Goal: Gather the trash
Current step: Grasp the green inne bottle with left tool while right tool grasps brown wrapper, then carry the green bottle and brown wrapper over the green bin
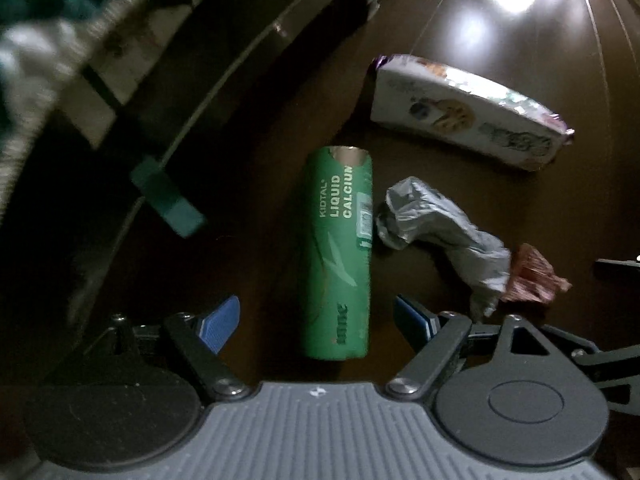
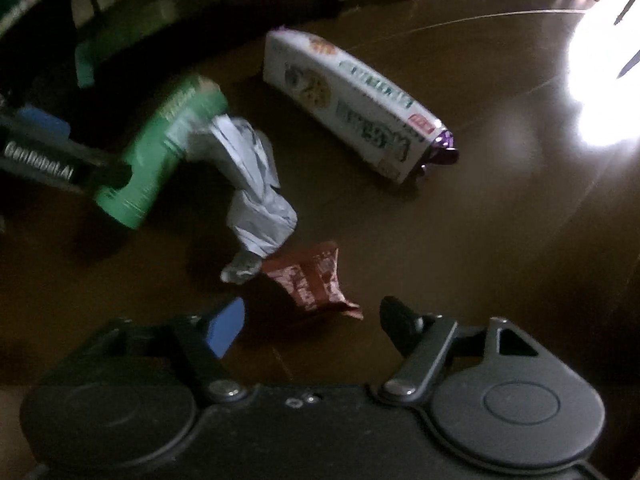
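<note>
On glossy brown floor [image 1: 500, 20], green tube [image 1: 338, 256] between spread left fingers [image 1: 224, 322]; right fingers [image 2: 226, 326] spread.

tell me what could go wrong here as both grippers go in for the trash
The green tube lies on its side between the open fingers of the left gripper, so an off-centre squeeze may roll it away. The crumpled silver wrapper rests against the tube and could be dragged along or pinched too. The red wrapper in front of the open right gripper lies flat on the glossy floor, so the fingers might slide over it.
</note>
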`<act>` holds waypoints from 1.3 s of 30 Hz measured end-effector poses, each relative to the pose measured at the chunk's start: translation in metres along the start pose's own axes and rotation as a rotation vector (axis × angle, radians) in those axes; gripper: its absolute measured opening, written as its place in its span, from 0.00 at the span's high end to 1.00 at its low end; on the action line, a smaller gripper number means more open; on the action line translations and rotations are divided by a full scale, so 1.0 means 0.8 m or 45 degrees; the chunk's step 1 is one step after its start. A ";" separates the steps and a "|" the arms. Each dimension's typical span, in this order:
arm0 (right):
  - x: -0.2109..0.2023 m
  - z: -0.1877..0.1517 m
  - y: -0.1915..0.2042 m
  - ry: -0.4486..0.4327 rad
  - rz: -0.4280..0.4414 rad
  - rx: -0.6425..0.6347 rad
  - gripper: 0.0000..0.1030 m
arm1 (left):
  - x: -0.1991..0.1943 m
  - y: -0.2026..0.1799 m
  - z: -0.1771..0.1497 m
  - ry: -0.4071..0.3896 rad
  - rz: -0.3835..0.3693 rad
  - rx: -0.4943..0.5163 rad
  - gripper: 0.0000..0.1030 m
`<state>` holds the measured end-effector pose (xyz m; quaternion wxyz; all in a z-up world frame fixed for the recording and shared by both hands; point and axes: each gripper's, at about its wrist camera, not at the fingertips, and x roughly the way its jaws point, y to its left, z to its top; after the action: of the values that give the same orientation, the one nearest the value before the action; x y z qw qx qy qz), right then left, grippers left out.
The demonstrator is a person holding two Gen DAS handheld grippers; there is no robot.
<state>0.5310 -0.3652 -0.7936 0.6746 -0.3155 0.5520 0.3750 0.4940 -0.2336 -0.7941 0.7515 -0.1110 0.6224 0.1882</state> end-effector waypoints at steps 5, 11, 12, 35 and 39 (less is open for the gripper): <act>0.031 0.004 0.005 -0.011 -0.007 -0.100 0.33 | 0.032 0.004 0.006 0.034 -0.024 -0.003 0.19; 0.051 0.005 0.016 0.001 -0.027 -0.162 0.56 | 0.049 0.000 0.008 0.065 -0.055 0.023 0.45; 0.051 0.004 0.017 0.003 -0.034 -0.161 0.60 | 0.051 0.000 0.008 0.073 -0.060 0.026 0.50; -0.215 -0.009 0.034 -0.030 -0.076 0.512 0.74 | -0.195 0.013 -0.024 0.091 -0.059 0.191 0.54; -0.313 0.011 0.056 -0.064 -0.054 0.552 0.74 | -0.316 0.038 -0.027 0.046 -0.115 0.189 0.54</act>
<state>0.4697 -0.3741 -0.5464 0.7480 -0.1653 0.5960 0.2409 0.4233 -0.2515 -0.5496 0.7539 -0.0863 0.6426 0.1055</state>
